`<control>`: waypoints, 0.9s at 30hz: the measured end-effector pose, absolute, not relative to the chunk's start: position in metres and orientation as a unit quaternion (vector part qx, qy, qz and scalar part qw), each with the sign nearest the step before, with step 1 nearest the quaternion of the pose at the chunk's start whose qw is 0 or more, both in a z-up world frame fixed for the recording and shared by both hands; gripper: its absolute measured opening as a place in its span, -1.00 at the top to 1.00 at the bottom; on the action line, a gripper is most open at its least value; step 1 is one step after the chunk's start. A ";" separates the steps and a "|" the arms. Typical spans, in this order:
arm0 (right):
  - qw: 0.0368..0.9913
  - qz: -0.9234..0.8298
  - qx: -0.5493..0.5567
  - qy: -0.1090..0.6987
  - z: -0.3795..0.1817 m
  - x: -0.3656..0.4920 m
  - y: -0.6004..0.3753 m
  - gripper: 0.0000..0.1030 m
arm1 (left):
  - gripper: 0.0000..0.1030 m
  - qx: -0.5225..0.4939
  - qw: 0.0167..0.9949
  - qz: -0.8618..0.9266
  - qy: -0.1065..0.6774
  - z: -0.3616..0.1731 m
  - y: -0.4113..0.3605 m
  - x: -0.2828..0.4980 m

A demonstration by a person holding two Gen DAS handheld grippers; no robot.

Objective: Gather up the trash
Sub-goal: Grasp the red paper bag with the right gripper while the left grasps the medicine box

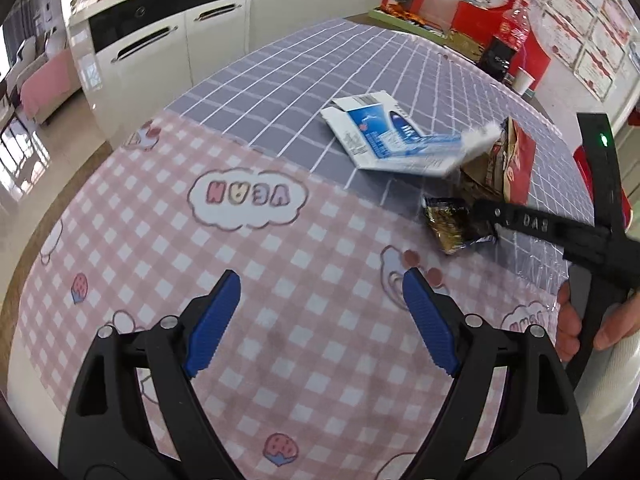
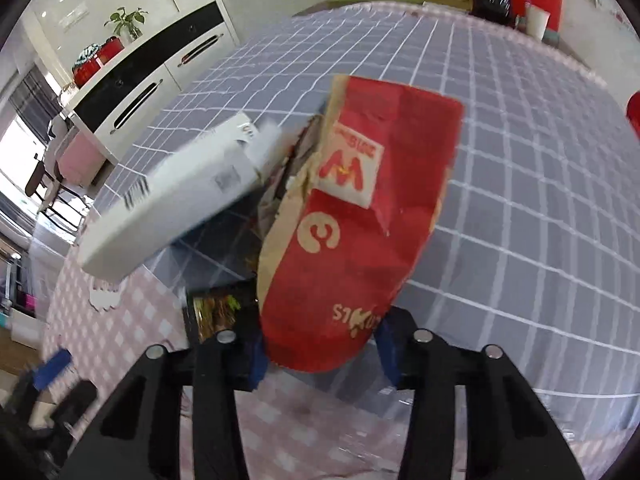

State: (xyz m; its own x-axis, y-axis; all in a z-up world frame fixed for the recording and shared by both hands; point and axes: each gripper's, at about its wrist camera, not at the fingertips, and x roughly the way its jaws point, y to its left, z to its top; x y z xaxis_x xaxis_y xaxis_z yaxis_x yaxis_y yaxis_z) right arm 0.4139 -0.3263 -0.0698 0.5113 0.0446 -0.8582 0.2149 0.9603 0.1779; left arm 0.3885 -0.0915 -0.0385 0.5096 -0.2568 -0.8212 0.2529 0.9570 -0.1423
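- In my left wrist view, the white cabinet [image 1: 160,36] with dark handles fills the upper left; below it the table [image 1: 280,68] spreads across the frame, pink gingham cloth [image 1: 132,208] near me, grey grid cloth farther off
- My left gripper [image 1: 322,316] sits at the bottom centre, its blue pads [image 1: 212,324] spread wide with nothing but pink cloth between them; released
- Right of centre a flattened white-and-blue carton [image 1: 384,136] lies tilted, its right end raised against a red-and-brown paper bag [image 1: 508,164]; just below them a dark foil wrapper [image 1: 452,224] rests on the cloth
- At the right edge my right gripper's black frame reaches in to the bag, with a hand [image 1: 576,320] on its handle
- In my right wrist view, the carton [image 2: 188,196] hangs blurred at centre left, touching the bag
- The paper bag [image 2: 360,232] stands upright in the middle; my right gripper [image 2: 324,354] at the bottom centre is clenched on its lower end, blue pads pressed to both sides
- The foil wrapper [image 2: 216,308] shows just left of the bag's base
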 end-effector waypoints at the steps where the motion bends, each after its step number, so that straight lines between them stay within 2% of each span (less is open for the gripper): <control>1: 0.861 -0.051 0.130 0.489 -0.068 0.410 -0.328 0.21 | -0.59 0.000 0.870 -0.150 0.469 -0.036 -0.095 0.388; 3: 0.866 -0.043 0.139 0.478 -0.061 0.396 -0.335 0.30 | -0.59 0.003 0.873 -0.158 0.462 -0.030 -0.102 0.388; 4: 0.868 -0.039 0.144 0.473 -0.058 0.390 -0.340 0.69 | -0.59 0.004 0.874 -0.163 0.458 -0.027 -0.108 0.389; 5: 0.871 -0.034 0.150 0.467 -0.054 0.383 -0.345 0.77 | -0.61 0.005 0.875 -0.166 0.455 -0.026 -0.111 0.389; 7: 0.878 -0.029 0.154 0.453 -0.045 0.373 -0.353 0.78 | -0.68 0.013 0.874 -0.184 0.450 -0.022 -0.126 0.391; 12: 0.888 -0.028 0.139 0.437 -0.027 0.356 -0.366 0.78 | -0.68 0.053 0.865 -0.219 0.447 -0.023 -0.163 0.395; 14: 0.885 -0.034 0.143 0.441 -0.025 0.350 -0.375 0.47 | -0.68 0.072 0.866 -0.219 0.445 -0.026 -0.177 0.399; 15: 0.885 -0.035 0.142 0.442 -0.024 0.350 -0.378 -0.10 | -0.68 0.084 0.863 -0.225 0.444 -0.030 -0.186 0.403; 16: 0.886 -0.046 0.140 0.440 -0.024 0.347 -0.381 -0.50 | -0.68 0.091 0.861 -0.228 0.445 -0.033 -0.191 0.406; 18: 0.892 -0.082 0.143 0.421 -0.021 0.341 -0.393 -0.52 | -0.68 0.104 0.856 -0.221 0.455 -0.041 -0.201 0.414; 21: 0.883 -0.081 0.162 0.433 -0.025 0.344 -0.408 -0.57 | -0.67 0.112 0.851 -0.223 0.463 -0.055 -0.210 0.428; 22: 0.879 -0.082 0.169 0.438 -0.027 0.347 -0.413 -0.59 | -0.61 0.112 0.851 -0.214 0.467 -0.059 -0.211 0.433; 23: 0.876 -0.084 0.174 0.441 -0.029 0.348 -0.417 -0.61 | -0.47 0.109 0.852 -0.210 0.468 -0.061 -0.211 0.436; 25: 0.870 -0.095 0.178 0.450 -0.036 0.355 -0.424 -0.70 | 0.39 0.100 0.843 -0.219 0.481 -0.065 -0.209 0.442; 27: 0.863 -0.098 0.185 0.459 -0.043 0.364 -0.428 -0.73 | 0.47 0.090 0.844 -0.212 0.483 -0.067 -0.206 0.445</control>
